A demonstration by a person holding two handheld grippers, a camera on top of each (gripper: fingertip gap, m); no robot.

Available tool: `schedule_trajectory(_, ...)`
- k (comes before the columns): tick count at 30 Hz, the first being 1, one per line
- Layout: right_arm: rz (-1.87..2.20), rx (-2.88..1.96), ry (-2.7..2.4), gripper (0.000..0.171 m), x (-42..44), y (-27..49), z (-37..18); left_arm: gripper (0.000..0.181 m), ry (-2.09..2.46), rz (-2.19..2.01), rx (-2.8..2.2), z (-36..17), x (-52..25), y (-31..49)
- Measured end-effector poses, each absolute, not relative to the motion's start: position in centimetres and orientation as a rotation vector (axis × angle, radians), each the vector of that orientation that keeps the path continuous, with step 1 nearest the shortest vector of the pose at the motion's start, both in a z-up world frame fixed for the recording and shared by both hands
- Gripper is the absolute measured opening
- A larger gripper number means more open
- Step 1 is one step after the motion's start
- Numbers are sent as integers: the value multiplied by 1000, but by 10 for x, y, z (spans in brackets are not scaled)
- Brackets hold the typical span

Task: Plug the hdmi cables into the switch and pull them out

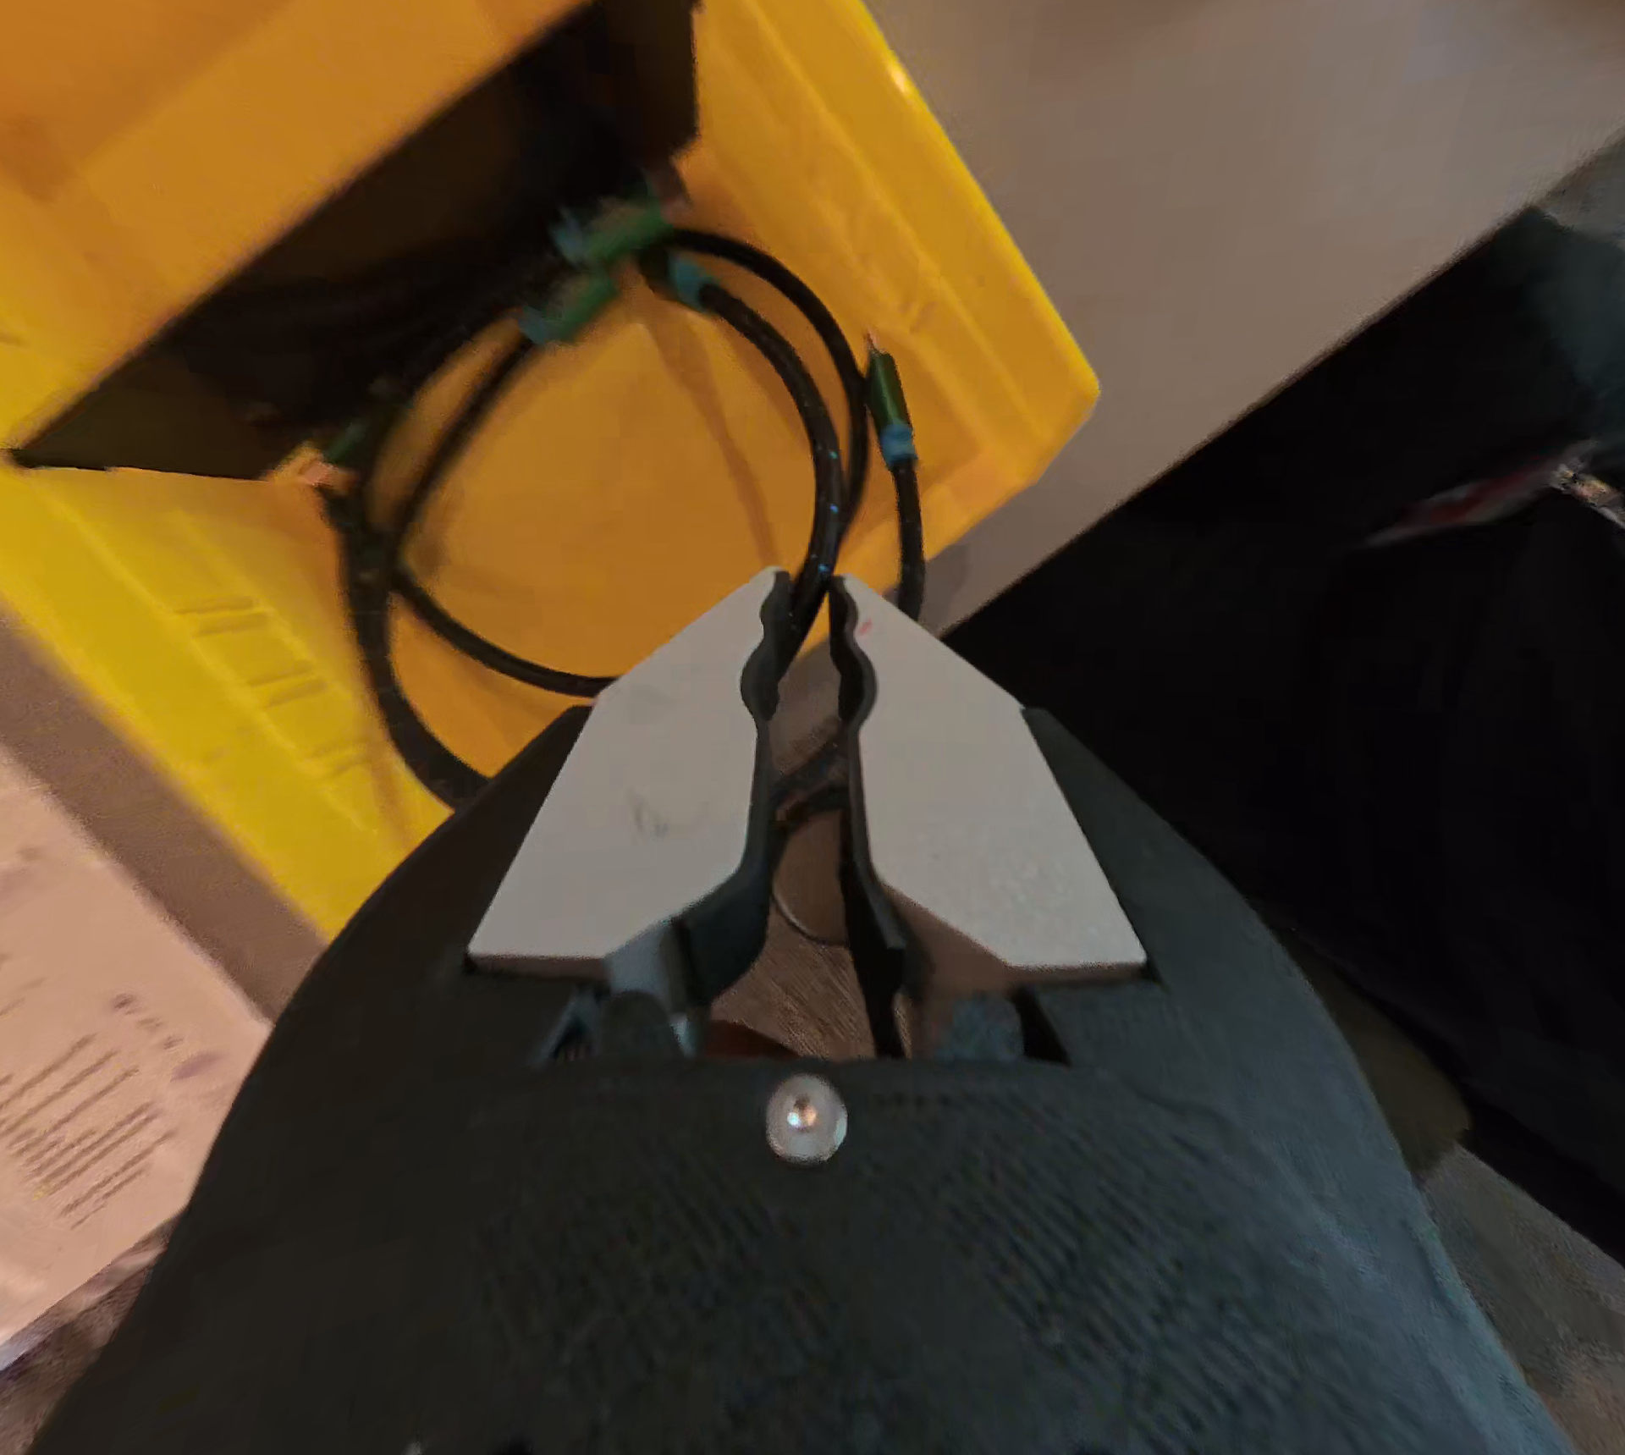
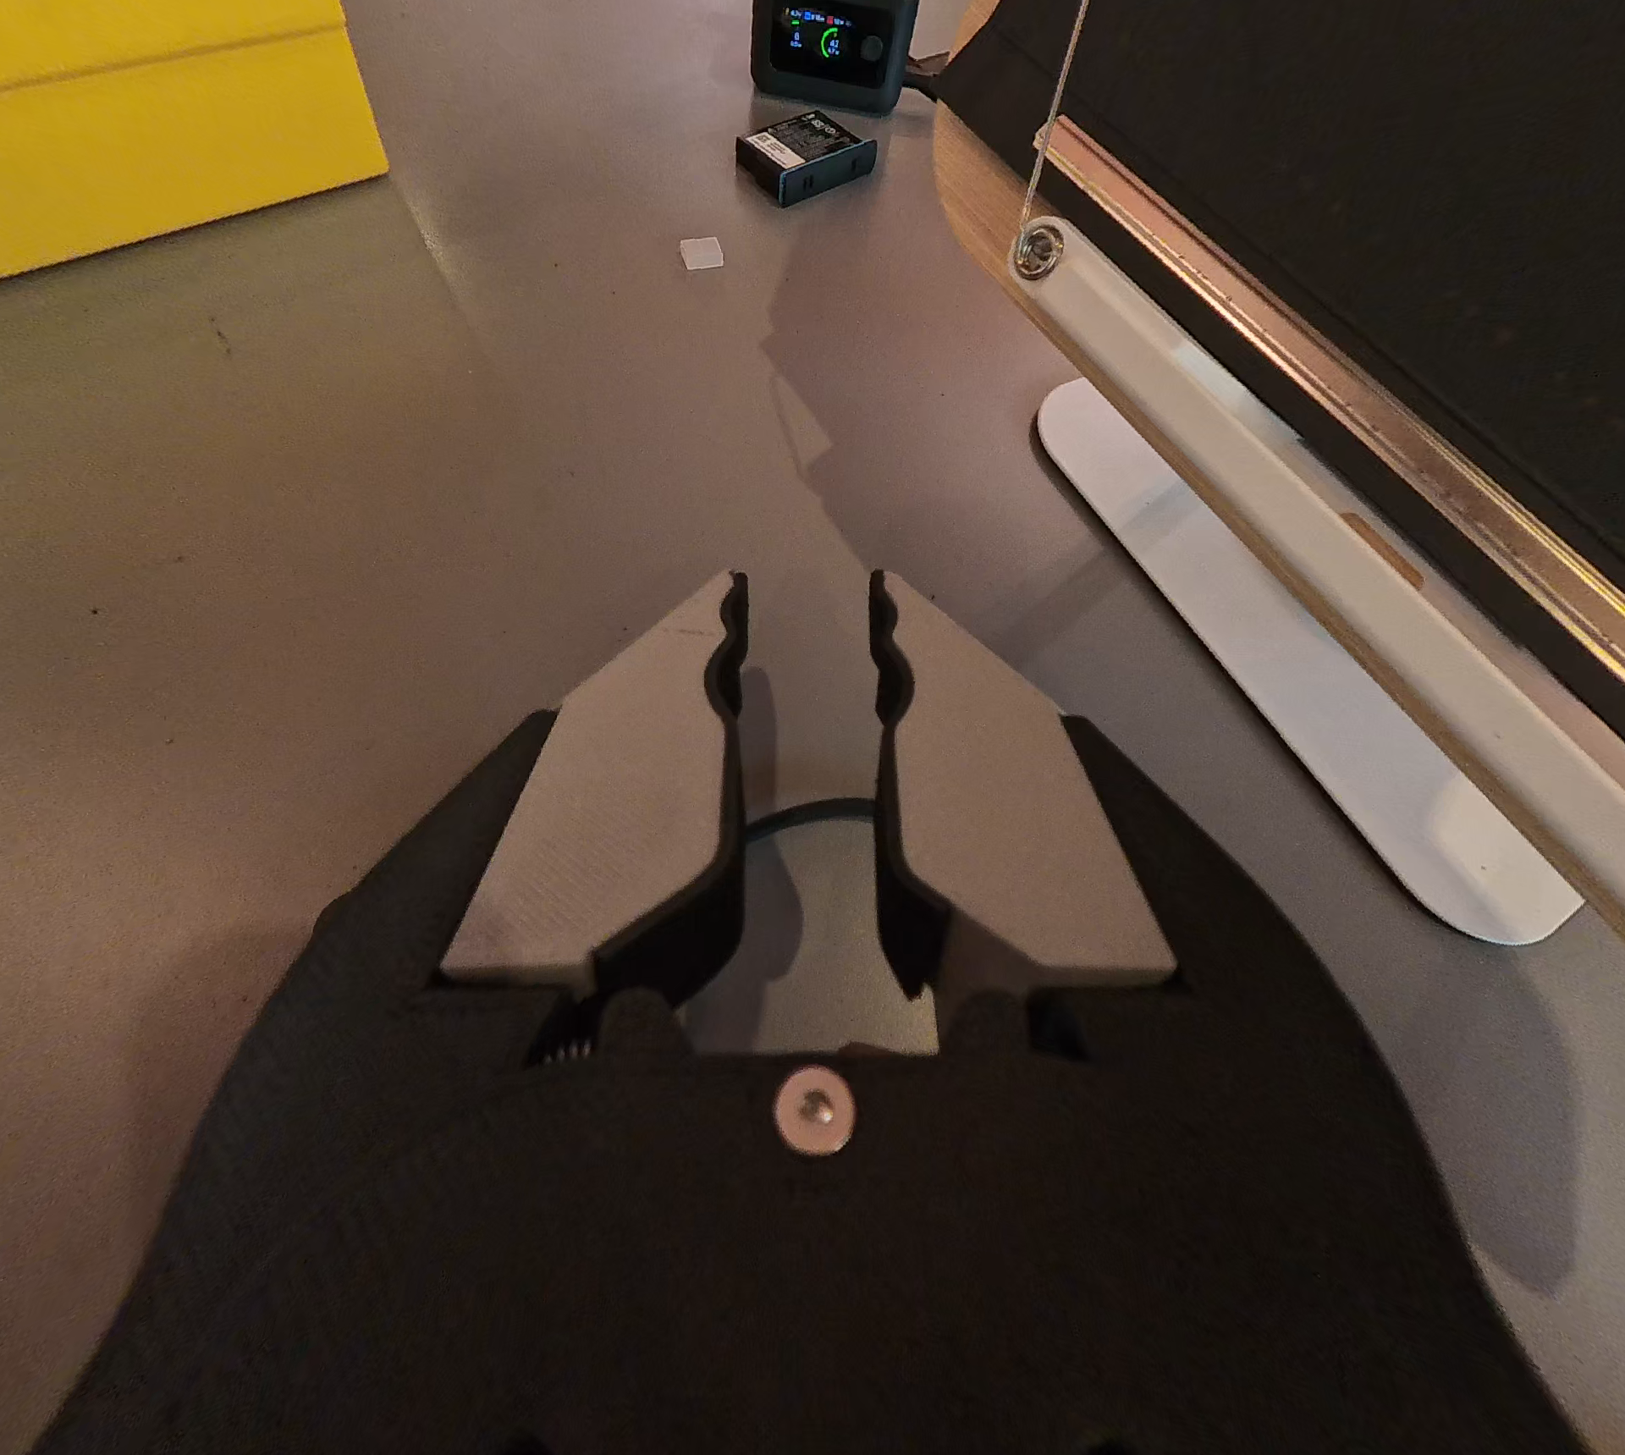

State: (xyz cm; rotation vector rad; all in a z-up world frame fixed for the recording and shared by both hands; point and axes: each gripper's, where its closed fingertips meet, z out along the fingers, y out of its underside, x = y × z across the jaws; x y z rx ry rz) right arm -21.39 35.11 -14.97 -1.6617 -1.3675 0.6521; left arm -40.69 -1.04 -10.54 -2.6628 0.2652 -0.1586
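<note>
- Left tongs (image 1: 807, 588): nearly pressed together, pinching a black HDMI cable (image 1: 822, 481) at the tips.
- Cables: several black loops lay on the yellow bin (image 1: 923, 199), crossing one another just ahead of the tongs; one free green plug (image 1: 888, 393) pointed up beside the pinched cable, unplugged.
- Switch (image 1: 422, 252): a dark box resting on the bin, blurred; green plugs (image 1: 607, 248) sat at its edge, whether seated could not be told.
- Papers (image 1: 79, 1061): printed sheets lay at lower left, beside the bin.
- Right tongs (image 2: 807, 586): spread, holding nothing, over bare grey tabletop (image 2: 352, 489).
- Ahead of the right tongs: a small white square (image 2: 702, 253), a black battery (image 2: 805, 157) and behind it a dark charger (image 2: 834, 41) with a lit screen, all well apart from the tips.
- Right side: a monitor (image 2: 1363, 138) on a white foot (image 2: 1275, 621) stood near.
- Bin corner (image 2: 158, 94) at upper left.
</note>
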Motion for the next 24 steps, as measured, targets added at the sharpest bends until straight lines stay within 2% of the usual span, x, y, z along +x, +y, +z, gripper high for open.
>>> schedule_trajectory(9, 654, -1662, -1364, 25, -213, 351, -149, 4, 107, 447, -2278, 11, -480, 27)
schedule_trajectory(13, 654, -1661, -1362, 25, -213, 352, -148, 4, 69, 522, -2145, 59, -489, 37)
schedule_trajectory(19, 725, -1617, -1398, 31, -217, 342, -143, 4, 170, 502, -2005, 112, -451, 71)
schedule_trajectory(24, 825, -1495, -1449, 41, -222, 322, -127, 4, 338, 368, -1942, 115, -380, 118)
